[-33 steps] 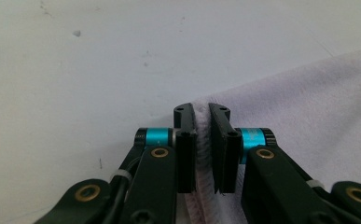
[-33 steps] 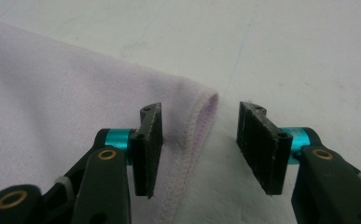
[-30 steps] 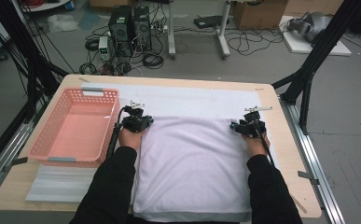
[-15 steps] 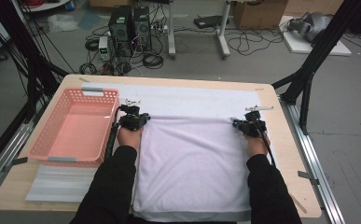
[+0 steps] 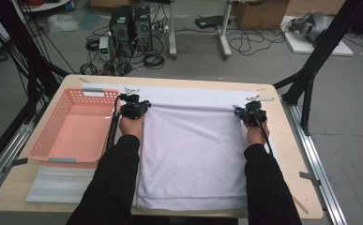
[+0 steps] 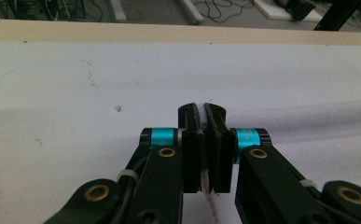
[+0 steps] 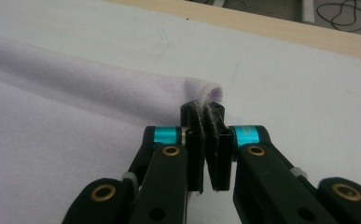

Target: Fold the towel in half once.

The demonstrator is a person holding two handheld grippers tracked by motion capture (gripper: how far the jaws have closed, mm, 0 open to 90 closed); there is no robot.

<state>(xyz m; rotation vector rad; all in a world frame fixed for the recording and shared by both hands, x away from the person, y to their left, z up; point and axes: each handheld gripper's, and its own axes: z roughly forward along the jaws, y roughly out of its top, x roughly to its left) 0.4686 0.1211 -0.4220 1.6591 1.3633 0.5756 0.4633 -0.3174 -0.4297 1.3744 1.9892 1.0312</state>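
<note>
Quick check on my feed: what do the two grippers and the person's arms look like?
Both arms wear long black sleeves. The left gripper and right gripper match: black linkage arms, brass-coloured pivot bolts, cyan bands behind flat black jaws. A black cable trails from the left one. The high view shows a pale plate atop the right gripper.

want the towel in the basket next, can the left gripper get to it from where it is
Probably yes. The left gripper, shut on the towel, sits right beside the basket, whose top is open, with nothing between them. The right gripper pinches the other corner.
</note>
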